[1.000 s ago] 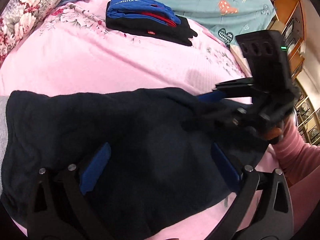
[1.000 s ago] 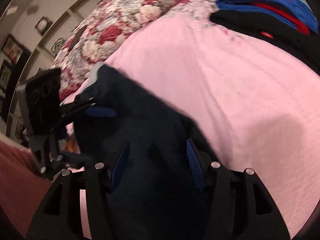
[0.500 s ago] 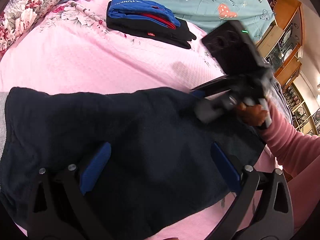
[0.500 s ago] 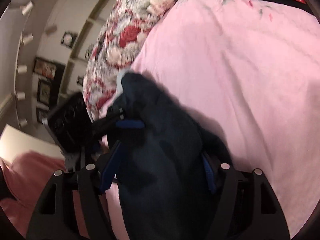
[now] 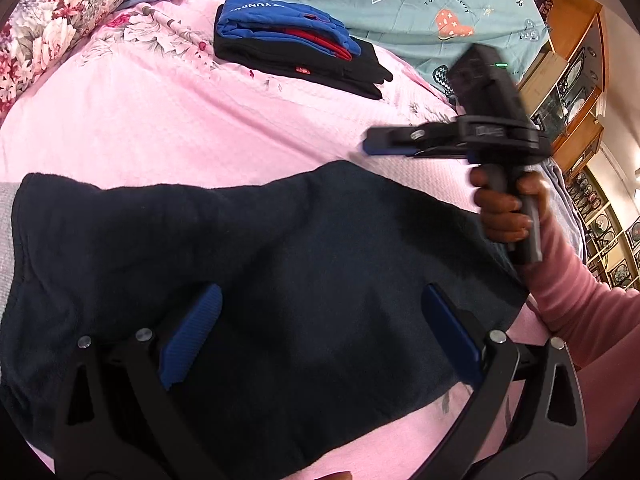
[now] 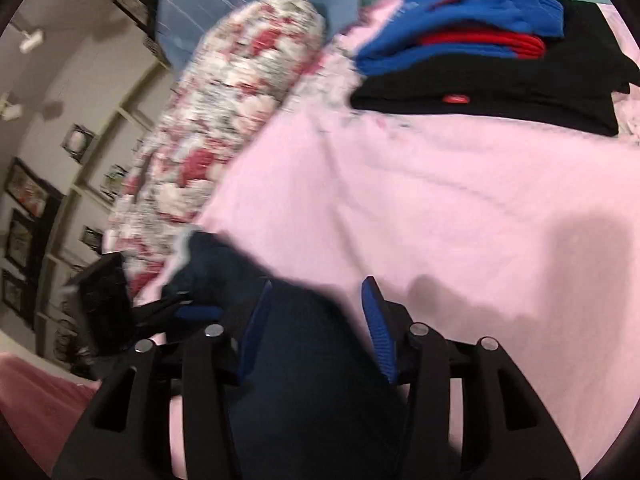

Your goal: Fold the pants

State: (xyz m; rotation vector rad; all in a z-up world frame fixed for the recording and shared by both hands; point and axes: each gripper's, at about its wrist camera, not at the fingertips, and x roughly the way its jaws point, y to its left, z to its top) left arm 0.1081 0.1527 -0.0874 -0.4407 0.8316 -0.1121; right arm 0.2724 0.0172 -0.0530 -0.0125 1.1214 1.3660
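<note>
The left gripper (image 5: 320, 336) has its blue-padded fingers (image 5: 188, 336) spread wide, nothing pinched between them. The dark pants (image 5: 280, 280) lie flat on the pink bedspread (image 5: 160, 120) and fill the whole gap between the pads and the area ahead of the tips; whether the pads touch the cloth cannot be told.

The right gripper (image 6: 316, 332) is also parted, though less widely, with its blue pads (image 6: 376, 332) set either side of a strip of the pants (image 6: 304, 380). The cloth passes under and between them without being clamped. In the left wrist view this gripper (image 5: 372, 146) sits beyond and to the right of the left fingertips, above the pants' far edge, held by a hand (image 5: 504, 208) in a pink sleeve (image 5: 580, 304).

Far ahead of both sets of fingers lies a folded stack of blue, red and black clothes (image 5: 296, 52).
</note>
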